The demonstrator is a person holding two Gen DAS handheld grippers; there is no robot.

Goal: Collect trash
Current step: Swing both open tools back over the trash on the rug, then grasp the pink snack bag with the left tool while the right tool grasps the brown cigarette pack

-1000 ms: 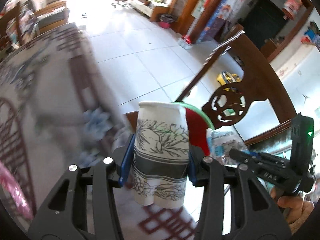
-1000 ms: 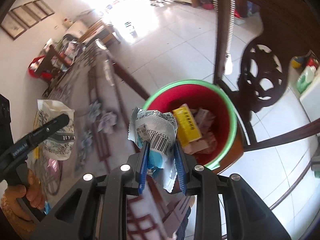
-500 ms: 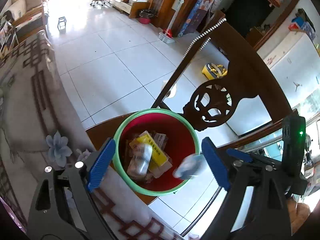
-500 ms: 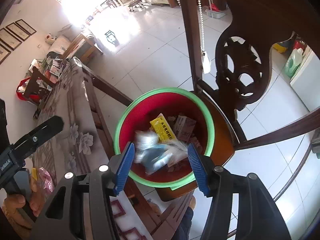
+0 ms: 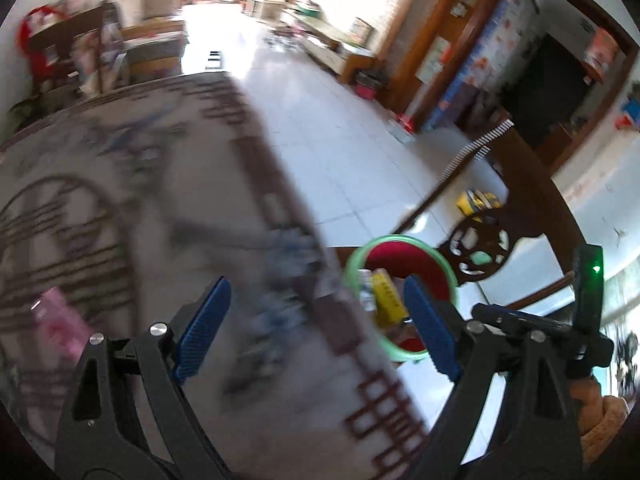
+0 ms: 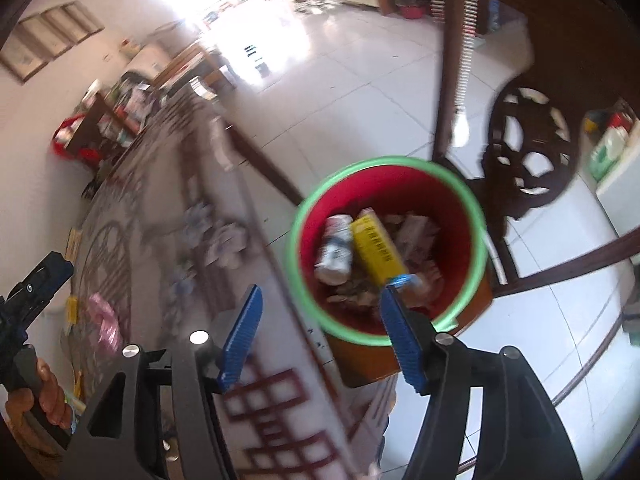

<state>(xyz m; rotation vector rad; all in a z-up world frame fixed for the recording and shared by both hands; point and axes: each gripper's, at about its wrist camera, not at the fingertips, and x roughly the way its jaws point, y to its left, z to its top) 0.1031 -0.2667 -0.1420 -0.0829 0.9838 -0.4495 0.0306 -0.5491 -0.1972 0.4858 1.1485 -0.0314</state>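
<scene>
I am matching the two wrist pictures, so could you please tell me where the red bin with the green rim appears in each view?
Left wrist: the red bin sits right of centre, partly hidden behind the table edge and the right finger of the left tongs.
Right wrist: the bin lies just right of centre, its whole rim visible, with trash inside.
Shared landmark: the carved dark wooden chair back, just right of the bin in both.

Left gripper (image 5: 316,326): jaws spread wide, having just been opening, nothing between the blue pads (image 5: 202,322). Beneath and ahead of them, blurred patterned tablecloth (image 5: 140,208). Behind the right pad, red bin with green rim (image 5: 400,300) holding a yellow box (image 5: 386,292). Beyond it, carved dark wooden chair (image 5: 516,200). Left of the left pad, pink wrapper (image 5: 60,316).
</scene>
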